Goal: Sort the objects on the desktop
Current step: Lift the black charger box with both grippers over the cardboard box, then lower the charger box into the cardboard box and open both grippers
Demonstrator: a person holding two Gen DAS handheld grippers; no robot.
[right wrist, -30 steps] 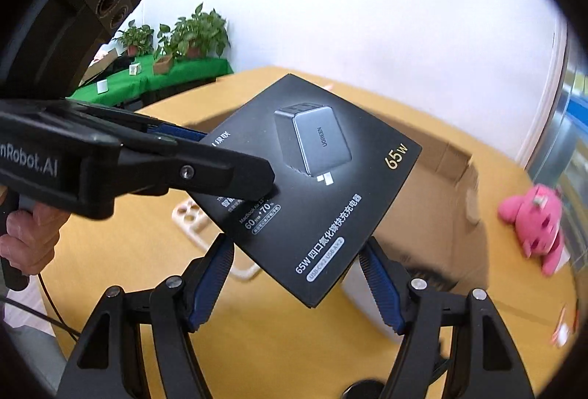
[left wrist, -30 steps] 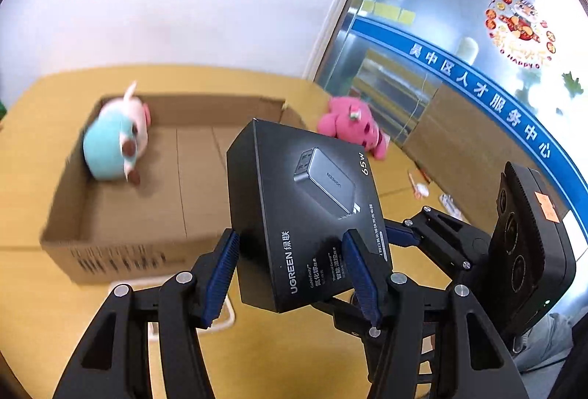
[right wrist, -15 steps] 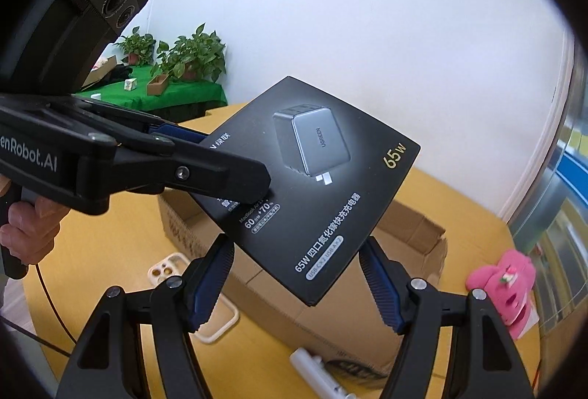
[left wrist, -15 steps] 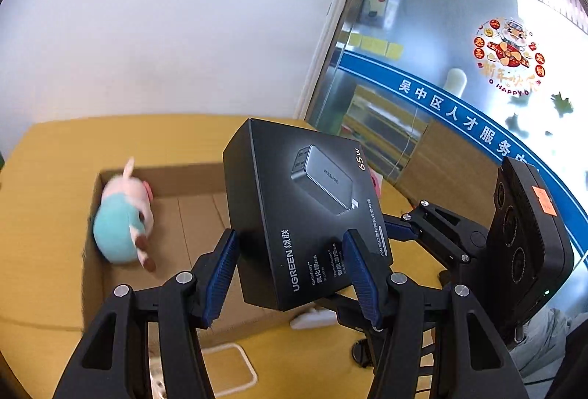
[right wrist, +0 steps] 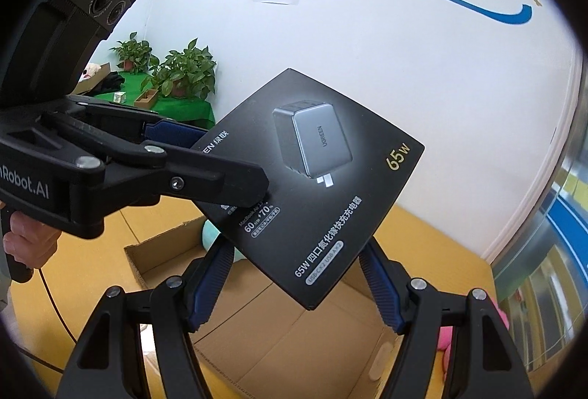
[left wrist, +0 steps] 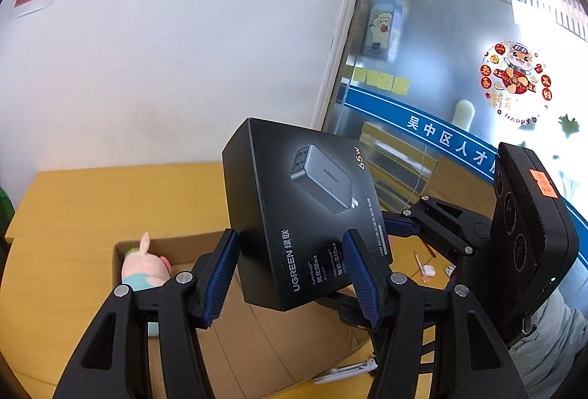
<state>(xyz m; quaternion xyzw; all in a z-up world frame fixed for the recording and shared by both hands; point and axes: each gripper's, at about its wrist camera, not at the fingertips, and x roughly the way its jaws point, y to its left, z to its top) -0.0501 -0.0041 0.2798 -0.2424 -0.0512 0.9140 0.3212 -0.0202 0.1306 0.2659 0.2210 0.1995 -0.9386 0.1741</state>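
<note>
At lower left of the left wrist view, a plush toy (left wrist: 143,270) lies in the open carton (left wrist: 165,242) on the surface (left wrist: 92,200). In the centre, the left tool (left wrist: 288,241) is clamped on the black charger box (left wrist: 312,200), held in the air above the carton. The right tool (right wrist: 296,248) grips its other corner. This looks like mid-carry. Next, lower the box into the carton and part both tools together. Only the right wrist view shows a pink toy (right wrist: 452,332) at lower right.
</note>
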